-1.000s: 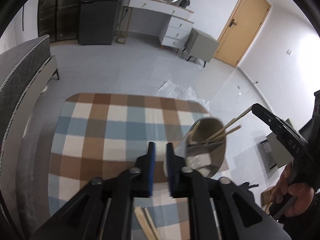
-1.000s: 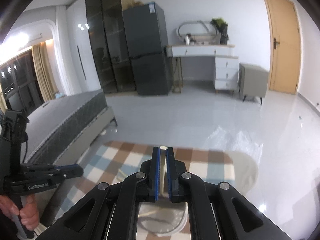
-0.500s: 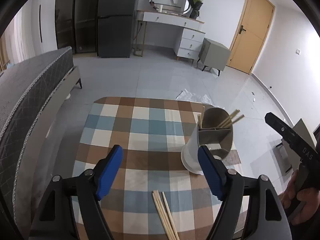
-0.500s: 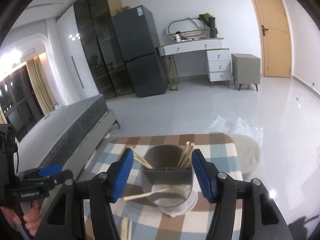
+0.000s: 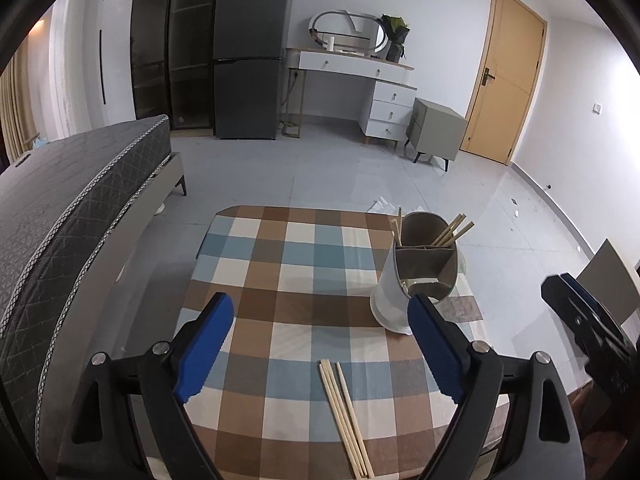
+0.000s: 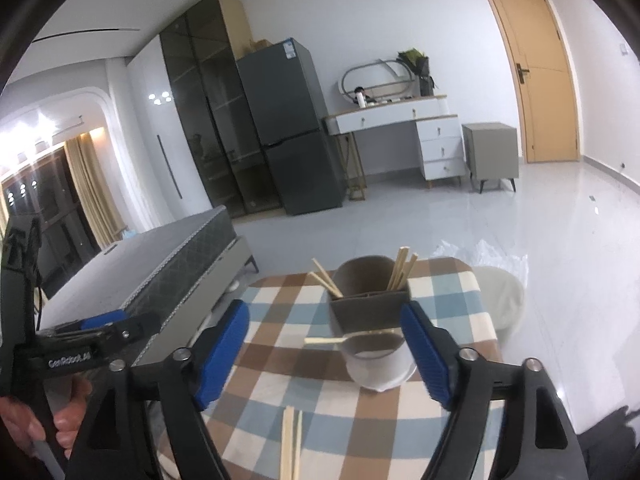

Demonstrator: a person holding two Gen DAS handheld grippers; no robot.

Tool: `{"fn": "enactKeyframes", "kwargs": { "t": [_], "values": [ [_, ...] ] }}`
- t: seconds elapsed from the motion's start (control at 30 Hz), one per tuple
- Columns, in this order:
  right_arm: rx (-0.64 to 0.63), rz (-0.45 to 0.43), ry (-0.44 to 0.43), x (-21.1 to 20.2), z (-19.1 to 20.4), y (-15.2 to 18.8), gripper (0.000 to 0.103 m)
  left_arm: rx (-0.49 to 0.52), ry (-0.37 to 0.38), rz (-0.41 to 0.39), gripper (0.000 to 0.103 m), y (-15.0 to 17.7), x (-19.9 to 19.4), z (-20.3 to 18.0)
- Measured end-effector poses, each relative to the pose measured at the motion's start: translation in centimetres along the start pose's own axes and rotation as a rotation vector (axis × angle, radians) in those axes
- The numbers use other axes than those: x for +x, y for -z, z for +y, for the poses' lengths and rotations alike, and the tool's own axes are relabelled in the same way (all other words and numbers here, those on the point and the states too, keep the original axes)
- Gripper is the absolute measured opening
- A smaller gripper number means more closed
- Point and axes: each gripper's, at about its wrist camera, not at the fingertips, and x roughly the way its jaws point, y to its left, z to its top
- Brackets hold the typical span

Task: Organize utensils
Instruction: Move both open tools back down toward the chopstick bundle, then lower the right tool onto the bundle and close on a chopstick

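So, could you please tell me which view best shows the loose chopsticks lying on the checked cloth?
The left wrist view: the loose chopsticks lie there at nearly full length on the checked cloth. The right wrist view catches only their far ends, cut off at the bottom edge.

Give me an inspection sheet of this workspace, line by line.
Surface: table under a checked cloth.
Job's things: divided utensil holder upright near the right edge, chopsticks standing in it; loose chopsticks lying flat on the near cloth.
Clutter: nothing seen.
Grippers: left gripper and right gripper, jaws have just been opening, wide apart, nothing between them.
Cables: nothing seen.
Surroundings: bed at left, fridge, dressing table, closed door.
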Motion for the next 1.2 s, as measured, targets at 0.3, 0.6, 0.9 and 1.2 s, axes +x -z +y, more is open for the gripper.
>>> {"fn": "enactKeyframes", "kwargs": {
  "t": [0.3,0.6,0.9,1.2],
  "values": [
    [-0.039,0.056,-0.008,0.1,2.2,4.4,0.088,-0.031,-0.023,0.004,0.087,3.3,0.8,1.5],
    [-0.055,0.186,-0.028,2.4,2.7,9.1,0.085,-0.070,-0.040,0.061,0.087,6.7,3.4,2.8],
    [-0.065,0.341,-0.025,6.3,2.9,11.8,0.073,-0.129,-0.066,0.148,0.087,9.1,6.8,4.7],
    [-0.143,0.574,-0.023,13.7,4.0,13.7,0.047,-0.259,-0.100,0.280,0.086,10.5,9.9,7.9]
  ]
}}
